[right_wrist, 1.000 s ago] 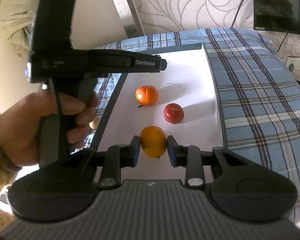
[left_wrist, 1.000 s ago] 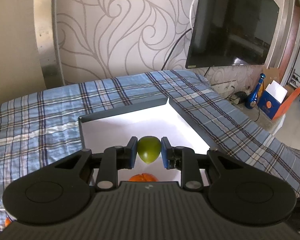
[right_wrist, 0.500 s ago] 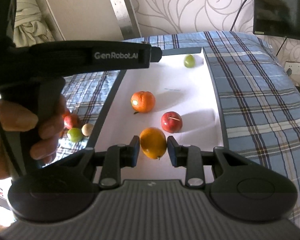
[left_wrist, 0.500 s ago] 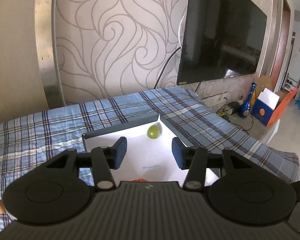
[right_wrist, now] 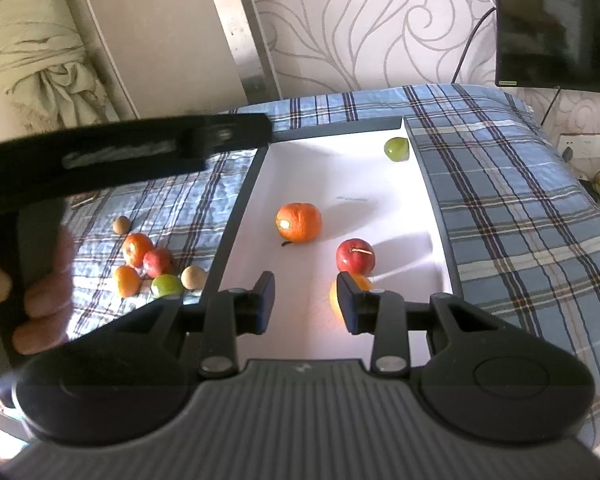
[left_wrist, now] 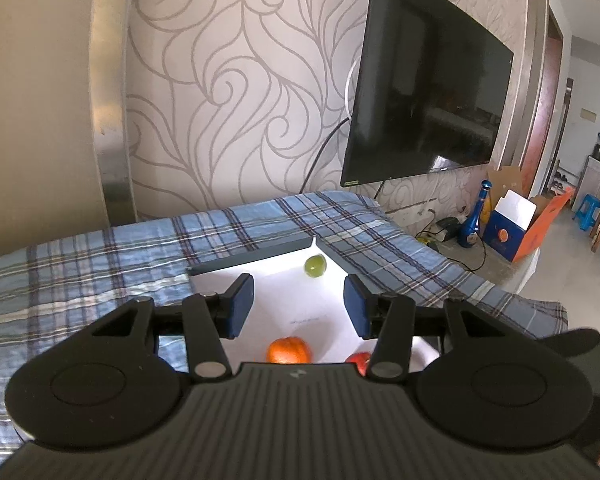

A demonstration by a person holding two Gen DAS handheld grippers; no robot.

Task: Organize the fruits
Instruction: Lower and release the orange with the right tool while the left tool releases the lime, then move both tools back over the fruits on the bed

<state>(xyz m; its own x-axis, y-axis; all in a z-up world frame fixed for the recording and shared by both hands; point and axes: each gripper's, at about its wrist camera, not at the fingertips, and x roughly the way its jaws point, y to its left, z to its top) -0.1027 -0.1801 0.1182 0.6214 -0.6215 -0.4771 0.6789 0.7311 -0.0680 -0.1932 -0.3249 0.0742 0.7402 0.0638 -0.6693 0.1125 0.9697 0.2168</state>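
Fruits (right_wrist: 299, 222) inside white tray (right_wrist: 436, 216)

A dark television (left_wrist: 428, 104) hangs on the swirl-patterned wall (left_wrist: 236, 100), a cable (left_wrist: 324, 148) trailing down from it. On the floor beyond the plaid bedspread (left_wrist: 100, 264) stand a blue bottle (left_wrist: 476, 220), an open orange box (left_wrist: 528, 224) and blue stools (left_wrist: 588, 212). A bundled beige cloth (right_wrist: 40, 40) hangs by the wall

left wrist view: low, faces wall and tv (left_wrist: 428, 92) across tray (left_wrist: 260, 258). right wrist view: higher, angled down. both share tray, green fruit (right_wrist: 396, 149).
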